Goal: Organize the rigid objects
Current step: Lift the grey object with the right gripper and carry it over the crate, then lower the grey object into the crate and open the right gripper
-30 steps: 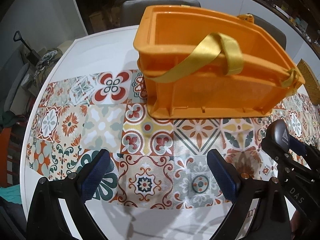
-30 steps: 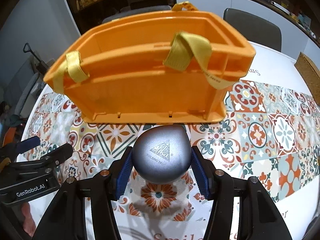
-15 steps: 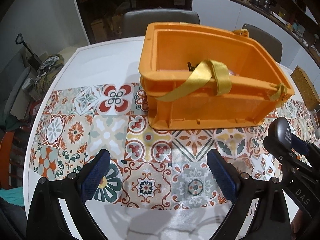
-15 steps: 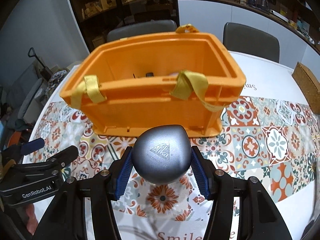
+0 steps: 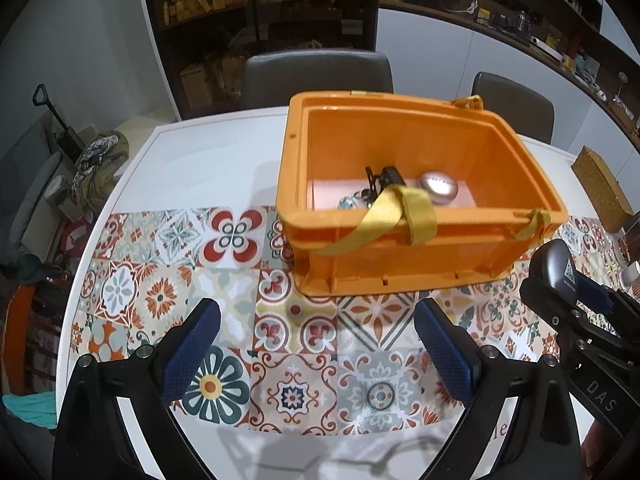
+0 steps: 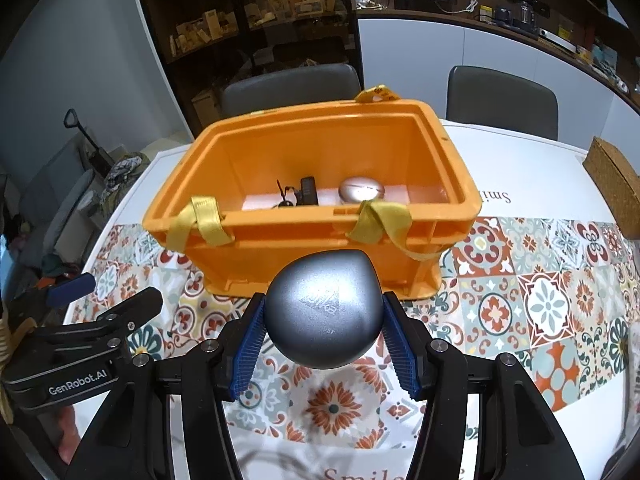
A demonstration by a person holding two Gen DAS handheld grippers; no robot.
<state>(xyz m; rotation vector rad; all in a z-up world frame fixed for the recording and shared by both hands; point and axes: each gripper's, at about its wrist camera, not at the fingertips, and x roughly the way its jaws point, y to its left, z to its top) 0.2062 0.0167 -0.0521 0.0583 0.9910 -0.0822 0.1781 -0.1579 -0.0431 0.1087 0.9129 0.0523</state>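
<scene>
both claws are sitting higher over the tabletop (image 5: 224, 160) than a second ago, so i'm now seeing down into the orange crate (image 6: 320, 240), where a silver pebble-shaped thing (image 6: 361, 189) and a small black gadget (image 6: 309, 191) are lying on the floor. my right claw (image 6: 322, 316) is squeezing its blue pads against a grey rounded case (image 6: 322, 312), holding it just in front of the crate's near wall. my left claw (image 5: 316, 344) is hanging wide open with nothing in it, above the patterned tile mat (image 5: 140, 276).
</scene>
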